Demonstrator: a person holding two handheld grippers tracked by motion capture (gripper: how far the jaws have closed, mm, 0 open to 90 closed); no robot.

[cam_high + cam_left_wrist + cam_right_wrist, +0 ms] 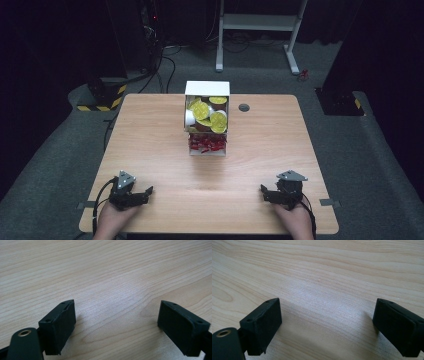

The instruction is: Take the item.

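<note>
While both hands rest at the near edge of the wooden counter (160, 150), the left tool (142, 192) and the right tool (267, 192) lie low on the wood, well apart from each other, pointing inward. In the left gripper view the left tool (116, 322) has its jaws spread wide with bare wood grain between them; the right tool (327, 325) in the right gripper view stands just as wide, gripping nothing. The nearest thing to them is a white two-tier box (207, 119) at the middle of the counter, toward its far side, well away from both tools. Its upper part holds round yellow-lidded cups (201, 111), piled so that their number is hard to tell; the lower tray holds small red wrapped pieces (206, 144), too small to identify. The person's forearms are cut off by the bottom edge.
</note>
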